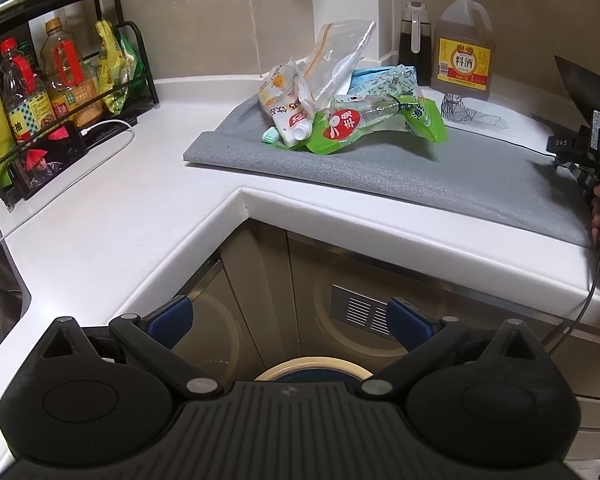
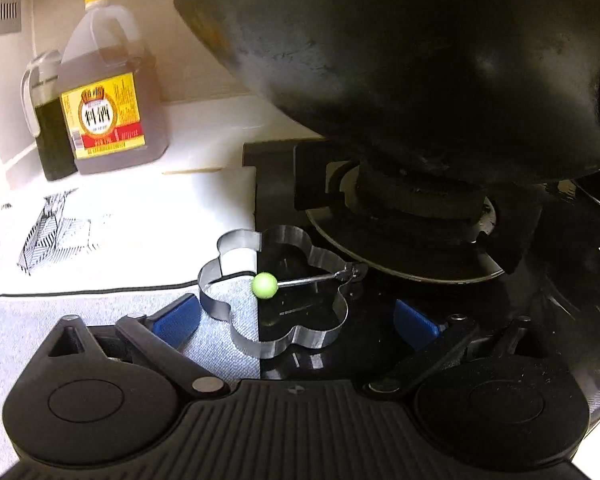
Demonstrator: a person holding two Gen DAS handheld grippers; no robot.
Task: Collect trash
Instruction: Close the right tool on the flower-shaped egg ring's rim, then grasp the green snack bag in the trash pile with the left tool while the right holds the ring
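The trash pile (image 1: 340, 112) (wrappers and bags) lies on the far part of the gray mat (image 1: 420, 176). The left gripper (image 1: 288, 320) is wide open and empty; the right gripper (image 2: 296, 320), also open, straddles a metal egg mold (image 2: 276, 292) without touching it.

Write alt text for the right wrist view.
The right gripper, jaws open, flanks a flower-shaped metal egg ring with a green knob, straddling grey mat and black stove. A dark wok looms above; a cooking wine jug stands left.
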